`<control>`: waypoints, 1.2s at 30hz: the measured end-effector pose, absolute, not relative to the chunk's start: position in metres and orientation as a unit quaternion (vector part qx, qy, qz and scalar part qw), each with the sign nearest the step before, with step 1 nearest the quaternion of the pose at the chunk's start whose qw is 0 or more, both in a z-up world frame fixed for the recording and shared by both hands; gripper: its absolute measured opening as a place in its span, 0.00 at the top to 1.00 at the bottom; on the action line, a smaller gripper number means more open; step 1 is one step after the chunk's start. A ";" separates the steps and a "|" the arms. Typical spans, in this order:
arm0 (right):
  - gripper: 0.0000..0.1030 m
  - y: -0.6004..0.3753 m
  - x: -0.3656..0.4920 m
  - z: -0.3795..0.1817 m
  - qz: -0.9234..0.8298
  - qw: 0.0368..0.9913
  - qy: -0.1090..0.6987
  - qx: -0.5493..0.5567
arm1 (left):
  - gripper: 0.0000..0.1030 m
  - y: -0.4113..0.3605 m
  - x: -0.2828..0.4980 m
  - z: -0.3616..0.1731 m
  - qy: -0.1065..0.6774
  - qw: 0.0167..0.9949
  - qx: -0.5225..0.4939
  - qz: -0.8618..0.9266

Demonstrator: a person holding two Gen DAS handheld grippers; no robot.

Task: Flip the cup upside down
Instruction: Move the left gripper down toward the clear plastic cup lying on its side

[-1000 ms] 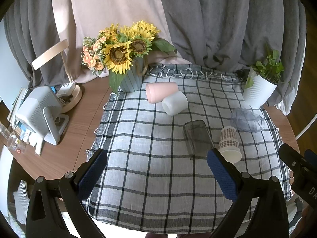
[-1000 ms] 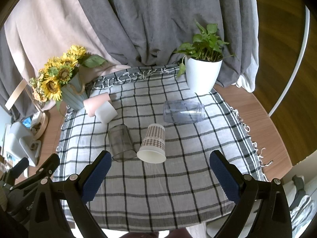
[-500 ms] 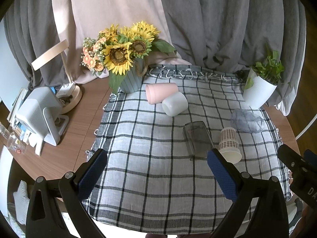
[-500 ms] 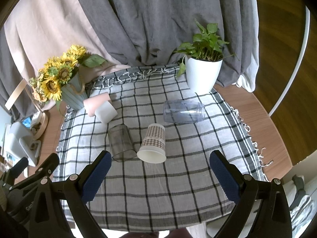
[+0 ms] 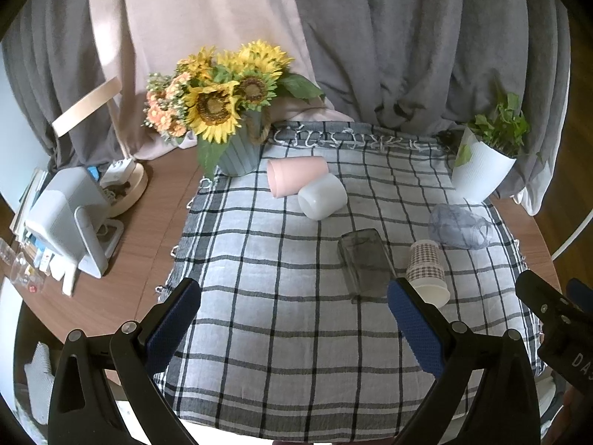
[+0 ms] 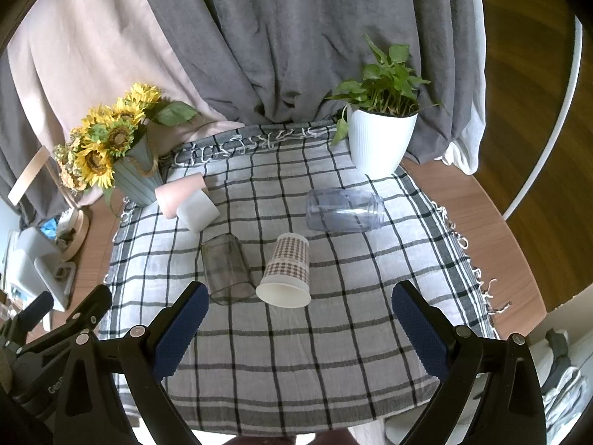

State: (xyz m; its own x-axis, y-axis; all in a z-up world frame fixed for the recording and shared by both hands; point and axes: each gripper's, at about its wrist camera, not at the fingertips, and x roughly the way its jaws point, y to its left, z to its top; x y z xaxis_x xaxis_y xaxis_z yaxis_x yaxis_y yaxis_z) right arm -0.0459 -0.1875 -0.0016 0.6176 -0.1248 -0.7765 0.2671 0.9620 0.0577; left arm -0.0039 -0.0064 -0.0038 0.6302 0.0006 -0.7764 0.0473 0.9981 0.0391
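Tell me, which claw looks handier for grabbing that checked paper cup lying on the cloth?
Probably the right claw: the paper cup lies just ahead, between its open fingers. From the left claw it sits off to the right, past the smoky glass.

Lighting: soft, even daylight; faint shadows. Focus: sharp centre. Distortion: strong fisheye bending, dark vignette at corners.

Five cups all on their sides: pink cup [image 5: 296, 175] touching white cup [image 5: 321, 197] at the back, smoky glass [image 6: 226, 267] beside checked paper cup [image 6: 286, 270], clear plastic cup [image 6: 343, 210] behind
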 end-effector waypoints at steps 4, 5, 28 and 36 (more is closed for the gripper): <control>0.03 -0.194 -0.044 -0.009 -0.120 0.890 0.429 0.096 | 0.00 -0.025 0.011 -0.005 0.432 0.900 0.054 -0.039; 0.03 -0.198 -0.043 -0.012 -0.125 0.888 0.431 0.102 | 0.00 -0.029 0.016 -0.005 0.432 0.898 0.061 -0.045; 0.03 -0.326 -0.022 -0.087 -0.315 0.765 0.429 0.363 | 0.00 -0.216 0.146 -0.076 0.478 0.750 0.291 -0.353; 0.03 -0.350 -0.014 -0.116 -0.367 0.708 0.411 0.441 | 0.01 -0.272 0.169 -0.109 0.462 0.671 0.394 -0.426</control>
State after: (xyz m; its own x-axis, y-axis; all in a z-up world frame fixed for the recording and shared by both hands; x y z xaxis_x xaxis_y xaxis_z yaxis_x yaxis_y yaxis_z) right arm -0.0143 -0.3497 -0.1162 0.3919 -0.1572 -0.9065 0.8832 0.3403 0.3228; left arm 0.1693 -0.2715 -0.1088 0.2112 -0.2067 -0.9553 0.9353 0.3265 0.1362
